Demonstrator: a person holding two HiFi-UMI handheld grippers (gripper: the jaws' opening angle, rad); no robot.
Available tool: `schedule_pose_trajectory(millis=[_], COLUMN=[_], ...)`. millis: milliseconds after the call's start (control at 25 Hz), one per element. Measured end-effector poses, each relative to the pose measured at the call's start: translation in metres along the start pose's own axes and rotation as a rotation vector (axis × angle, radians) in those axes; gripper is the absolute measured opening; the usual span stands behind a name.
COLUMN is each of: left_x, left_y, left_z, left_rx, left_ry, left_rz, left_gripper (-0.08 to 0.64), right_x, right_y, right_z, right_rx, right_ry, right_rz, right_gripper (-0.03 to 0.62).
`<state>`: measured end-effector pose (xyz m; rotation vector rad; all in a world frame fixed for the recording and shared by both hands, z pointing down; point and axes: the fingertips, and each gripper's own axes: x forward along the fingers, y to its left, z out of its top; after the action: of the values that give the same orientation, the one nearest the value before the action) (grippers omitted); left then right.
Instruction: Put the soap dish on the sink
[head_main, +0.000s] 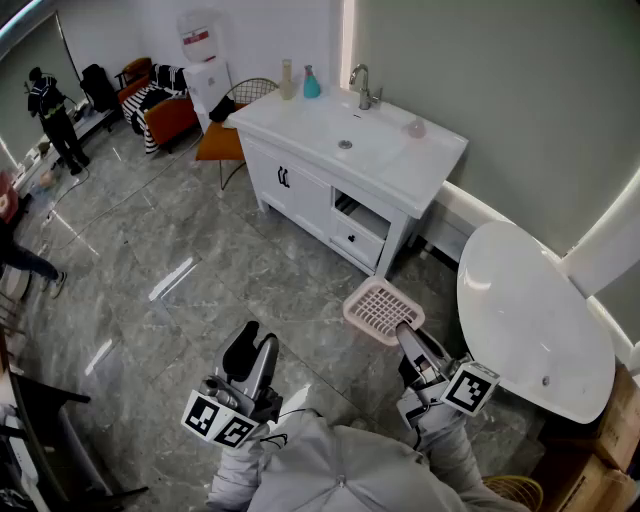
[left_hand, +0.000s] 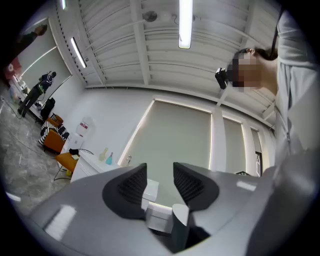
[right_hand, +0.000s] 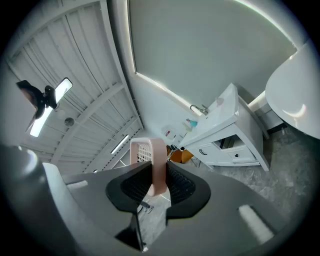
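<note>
right gripper (head_main: 404, 334) holds soap dish (head_main: 378, 307) by its edge, open floor (head_main: 250, 270) before sink (head_main: 400, 165).

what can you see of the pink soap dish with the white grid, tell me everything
The pale pink, round-cornered rectangular soap dish looks like plastic, with a raised rim around a white grid insert. It looks empty. The right gripper clamps one edge between its jaws; nothing else touches it. It hangs in the air, grid side up, over the grey marble floor, not yet at the white vanity sink.
</note>
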<state>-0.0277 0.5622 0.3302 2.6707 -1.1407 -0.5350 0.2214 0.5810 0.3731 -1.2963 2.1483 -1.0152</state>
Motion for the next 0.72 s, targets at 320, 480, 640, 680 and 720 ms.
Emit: schedule_pose_trajectory(millis=[320, 480, 640, 680, 720], left_x=[-0.001, -0.008, -0.013, -0.014, -0.015], left_y=[0.009, 0.013, 0.017, 0.018, 0.019], left_z=[-0.003, -0.003, 0.001, 0.001, 0.002], left_rx=[0.003, 0.014, 0.014, 0.013, 0.011], left_ry=[0.007, 0.027, 0.015, 0.014, 0.013], left_rz=[0.006, 0.020, 0.020, 0.021, 0.022], left_gripper=[0.175, 0.175, 0.175, 0.175, 0.175], right_x=[0.010, 0.013, 0.014, 0.015, 0.015], right_y=[0.005, 0.012, 0.013, 0.012, 0.012], right_z=[-0.002, -0.007, -0.011, -0.012, -0.012], right_rx=[-0.002, -0.005, -0.004, -0.001, 0.002], right_ry=[-0.005, 0.001, -0.003, -0.004, -0.005], right_rz=[0.013, 0.011, 0.006, 0.003, -0.002], right_gripper=[0.083, 0.083, 0.083, 0.083, 0.083])
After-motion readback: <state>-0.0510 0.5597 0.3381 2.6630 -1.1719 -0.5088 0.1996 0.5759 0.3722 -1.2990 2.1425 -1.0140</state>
